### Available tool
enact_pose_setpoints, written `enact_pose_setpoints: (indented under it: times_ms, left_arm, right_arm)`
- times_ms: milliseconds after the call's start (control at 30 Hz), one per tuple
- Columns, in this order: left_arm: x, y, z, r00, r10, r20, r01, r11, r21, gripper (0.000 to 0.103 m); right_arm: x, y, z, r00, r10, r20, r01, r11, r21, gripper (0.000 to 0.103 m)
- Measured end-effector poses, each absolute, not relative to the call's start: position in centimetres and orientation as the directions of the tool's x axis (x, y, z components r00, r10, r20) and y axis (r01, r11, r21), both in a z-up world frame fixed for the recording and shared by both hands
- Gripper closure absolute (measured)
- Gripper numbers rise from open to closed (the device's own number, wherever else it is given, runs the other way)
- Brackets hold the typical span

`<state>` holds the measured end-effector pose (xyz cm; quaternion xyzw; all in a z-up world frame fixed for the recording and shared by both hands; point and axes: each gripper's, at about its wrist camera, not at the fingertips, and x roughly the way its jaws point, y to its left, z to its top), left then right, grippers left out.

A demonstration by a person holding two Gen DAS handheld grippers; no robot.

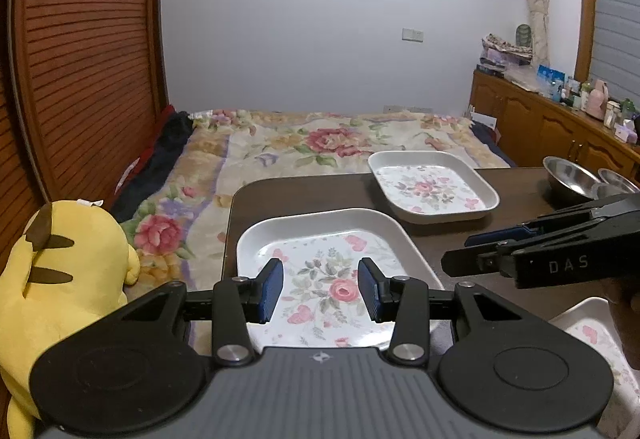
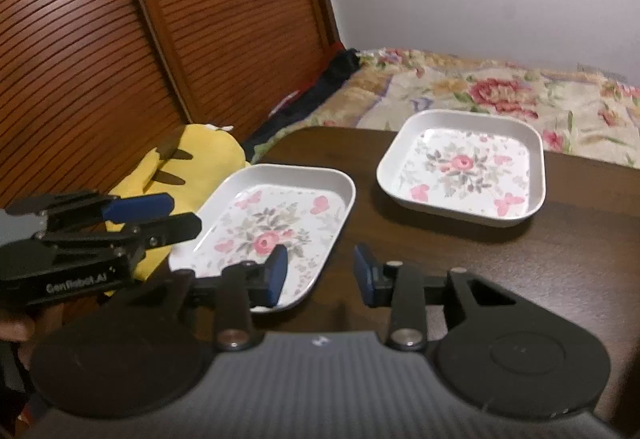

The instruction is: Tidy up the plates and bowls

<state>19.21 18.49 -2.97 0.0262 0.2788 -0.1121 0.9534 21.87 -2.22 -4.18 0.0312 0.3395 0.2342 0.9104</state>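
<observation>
**Both hand-held grippers close on the near plate**

While nothing is held, the left hand-held gripper (image 1: 320, 291) and right hand-held gripper (image 2: 320, 275) hover, jaws apart, over the near plate (image 1: 316, 223) on the table (image 2: 440, 239). Next likely comes gripping its rim to stack it with the far plate (image 1: 432, 159). Both plates look empty; two steel bowls (image 1: 568, 179) beyond seem empty too.

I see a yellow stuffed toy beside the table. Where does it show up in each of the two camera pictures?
Left wrist view: the yellow plush toy fills the lower left corner.
Right wrist view: it sits left of centre, behind the left gripper.
Shared landmark: the nearer white floral rectangular plate beside it.
</observation>
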Motion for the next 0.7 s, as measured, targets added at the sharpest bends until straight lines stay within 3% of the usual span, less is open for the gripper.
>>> enact_pose_setpoints:
  times_ms: [367, 700]
  left_arm:
    - [21.0, 21.3, -4.5, 0.803, -0.140, -0.580, 0.147, 0.989, -0.036, 0.060]
    - [21.6, 22.6, -6.0, 0.776, -0.153, -0.612, 0.128, 0.988, -0.085, 0.076]
  right_arm:
    - [24.5, -0.6, -5.0, 0.605, 0.431, -0.669, -0.375, 0.896, 0.238, 0.069]
    - [25.0, -0.6, -6.1, 0.599, 0.403, -0.692, -0.328, 0.912, 0.248, 0.075]
